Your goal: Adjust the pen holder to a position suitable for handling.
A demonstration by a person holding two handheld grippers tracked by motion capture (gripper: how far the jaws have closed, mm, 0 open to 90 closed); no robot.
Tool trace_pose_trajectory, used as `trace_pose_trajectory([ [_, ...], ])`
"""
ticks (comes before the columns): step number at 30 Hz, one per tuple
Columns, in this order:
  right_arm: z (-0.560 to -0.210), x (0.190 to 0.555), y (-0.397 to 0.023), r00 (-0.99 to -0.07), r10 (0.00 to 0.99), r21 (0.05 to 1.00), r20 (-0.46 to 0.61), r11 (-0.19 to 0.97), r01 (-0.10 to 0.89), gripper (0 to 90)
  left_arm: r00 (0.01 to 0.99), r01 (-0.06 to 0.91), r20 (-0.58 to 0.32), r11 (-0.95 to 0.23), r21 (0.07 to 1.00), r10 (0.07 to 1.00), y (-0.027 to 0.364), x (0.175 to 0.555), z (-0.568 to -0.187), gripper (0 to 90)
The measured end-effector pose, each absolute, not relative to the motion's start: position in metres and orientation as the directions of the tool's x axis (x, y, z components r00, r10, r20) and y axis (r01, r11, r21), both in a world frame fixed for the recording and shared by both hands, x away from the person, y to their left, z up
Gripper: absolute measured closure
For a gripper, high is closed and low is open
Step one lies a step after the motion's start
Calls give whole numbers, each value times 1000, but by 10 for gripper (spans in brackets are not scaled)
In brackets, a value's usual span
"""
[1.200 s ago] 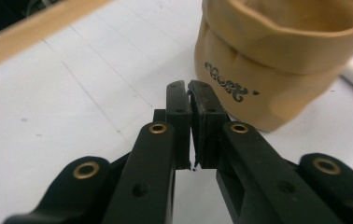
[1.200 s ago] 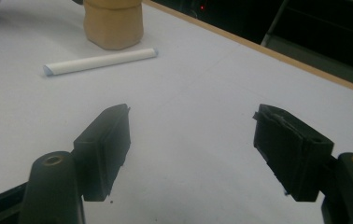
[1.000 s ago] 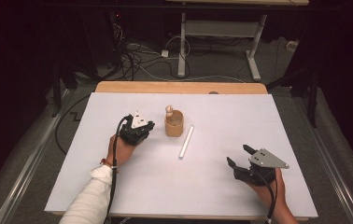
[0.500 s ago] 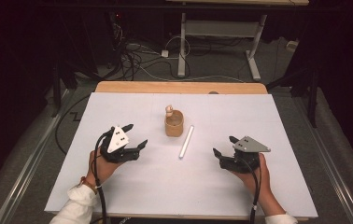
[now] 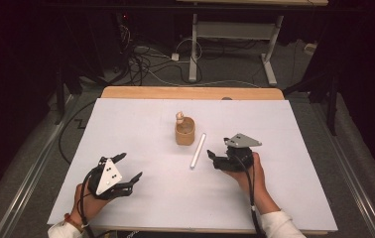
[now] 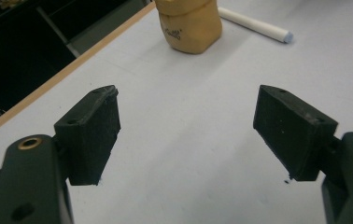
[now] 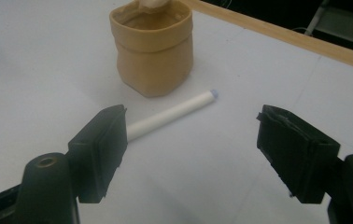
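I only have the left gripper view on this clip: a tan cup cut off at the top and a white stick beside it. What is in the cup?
Observer: The right gripper view shows the cup open at the top, with a pale piece sticking up past its far rim; what it is I cannot tell.
Operator: Where is the right gripper?
Observer: In the high view the right gripper sits just right of the white stick, jaws open and pointing at it, not touching.
Operator: And my own gripper against those two things?
Observer: The high view puts the left gripper near the front left of the table, well apart from the cup and the stick, jaws just opened with nothing between them.
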State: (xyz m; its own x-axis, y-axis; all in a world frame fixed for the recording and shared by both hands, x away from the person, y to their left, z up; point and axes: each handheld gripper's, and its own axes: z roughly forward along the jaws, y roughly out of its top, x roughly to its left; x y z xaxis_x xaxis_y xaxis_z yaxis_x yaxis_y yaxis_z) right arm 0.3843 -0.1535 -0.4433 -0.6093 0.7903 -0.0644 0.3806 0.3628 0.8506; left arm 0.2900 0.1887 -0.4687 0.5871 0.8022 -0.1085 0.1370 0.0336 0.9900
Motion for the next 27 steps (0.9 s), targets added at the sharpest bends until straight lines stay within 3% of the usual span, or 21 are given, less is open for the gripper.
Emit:
trace_pose_trajectory([
  [9,-451,409,-119,-603,797,805,-40,383,453,258,557,173,-130,39,984,820,205,275,-478,222],
  [15,-460,427,-94,-579,811,739,-82,440,511,280,556,195,-160,59,979,815,206,275,-479,222],
  [27,-472,453,-92,-489,865,679,-112,426,598,379,591,198,-169,61,978,789,201,270,-477,223],
])
